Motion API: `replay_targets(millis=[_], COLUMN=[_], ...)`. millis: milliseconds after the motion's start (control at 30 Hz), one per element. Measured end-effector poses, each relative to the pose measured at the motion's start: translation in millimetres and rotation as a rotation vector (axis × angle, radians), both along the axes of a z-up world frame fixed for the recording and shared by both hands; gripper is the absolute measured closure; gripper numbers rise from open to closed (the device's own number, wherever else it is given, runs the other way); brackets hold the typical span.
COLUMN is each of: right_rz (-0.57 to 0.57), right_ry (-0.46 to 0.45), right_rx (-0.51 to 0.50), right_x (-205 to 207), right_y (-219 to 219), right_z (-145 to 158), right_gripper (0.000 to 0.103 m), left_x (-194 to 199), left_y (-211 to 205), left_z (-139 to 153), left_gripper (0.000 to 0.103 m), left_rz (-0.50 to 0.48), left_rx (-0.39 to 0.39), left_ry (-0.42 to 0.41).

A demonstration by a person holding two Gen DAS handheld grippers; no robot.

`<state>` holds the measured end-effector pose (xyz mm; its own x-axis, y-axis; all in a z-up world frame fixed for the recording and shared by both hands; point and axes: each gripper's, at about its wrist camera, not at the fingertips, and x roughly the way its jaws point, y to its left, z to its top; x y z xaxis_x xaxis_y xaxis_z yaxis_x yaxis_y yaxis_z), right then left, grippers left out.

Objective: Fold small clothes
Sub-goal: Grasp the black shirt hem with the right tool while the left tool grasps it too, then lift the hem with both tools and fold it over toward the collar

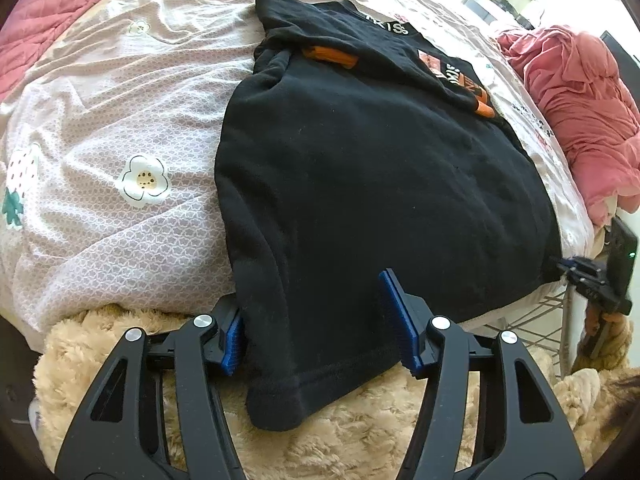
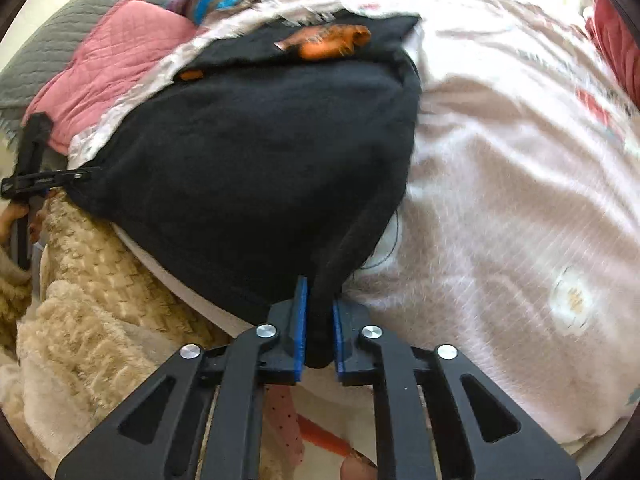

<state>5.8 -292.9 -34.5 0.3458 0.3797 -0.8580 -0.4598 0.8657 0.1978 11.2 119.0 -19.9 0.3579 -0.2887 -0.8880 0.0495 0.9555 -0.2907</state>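
Print on the black T-shirt (image 1: 360,168) is partly folded under and only fragments of white lettering and orange panels are legible; the right wrist view is motion-blurred, and the shirt's lower left corner droops off the floral bedsheet (image 1: 100,128) onto a beige fleece blanket (image 1: 360,432). The left gripper (image 1: 320,332), tilted steeply down, straddles that hanging hem corner with blue pads (image 1: 400,320) apart, and contact cannot be confirmed. The right gripper (image 2: 318,328), equally steep, is clamped on the shirt's opposite bottom corner at the bed's edge.
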Motion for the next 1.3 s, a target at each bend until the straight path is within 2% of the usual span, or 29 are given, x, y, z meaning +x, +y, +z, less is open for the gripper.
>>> replay_targets(millis=[100, 167, 233, 267, 333, 400, 500, 733, 1133, 1300], right_rz=[0.044, 0.048, 0.044, 0.037, 0.024, 0.01, -0.006, -0.06, -0.165, -0.199], right_ry=[-0.106, -0.155, -0.191, -0.211, -0.235, -0.257, -0.291, -0.354, -0.411, -0.45], right_rx=[0.024, 0.073, 0.1, 0.105, 0.117, 0.133, 0.145, 0.184, 0.245, 0.232], right_x=[-6, -6, -4, -1, 3, 9, 14, 24, 40, 47], right_y=[2, 1, -1, -2, -3, -6, -4, -12, -29, -28], right_z=[25, 40, 51, 56, 62, 70, 76, 95, 110, 115], right_gripper=[0.096, 0.096, 0.096, 0.096, 0.096, 0.096, 0.096, 0.096, 0.096, 0.096], left_x=[-1, -2, -4, -5, -8, -11, -14, -6, 11, 21], left_y=[3, 6, 10, 11, 13, 13, 9, 25, 39, 36], left_z=[0, 0, 2, 3, 7, 13, 25, 57, 99, 111], left_gripper=[0.061, 0.073, 0.081, 0.089, 0.101, 0.101, 0.101, 0.101, 0.101, 0.101], left_rz=[-0.001, 0.004, 0.01, 0.012, 0.013, -0.005, -0.021, 0.025, 0.111, 0.134], left_rx=[0.006, 0.006, 0.004, 0.004, -0.032, -0.104, -0.131, -0.182, -0.193, -0.18], left_ry=[0.0, 0.002, 0.005, 0.004, -0.009, -0.032, -0.073, -0.17, -0.288, -0.328])
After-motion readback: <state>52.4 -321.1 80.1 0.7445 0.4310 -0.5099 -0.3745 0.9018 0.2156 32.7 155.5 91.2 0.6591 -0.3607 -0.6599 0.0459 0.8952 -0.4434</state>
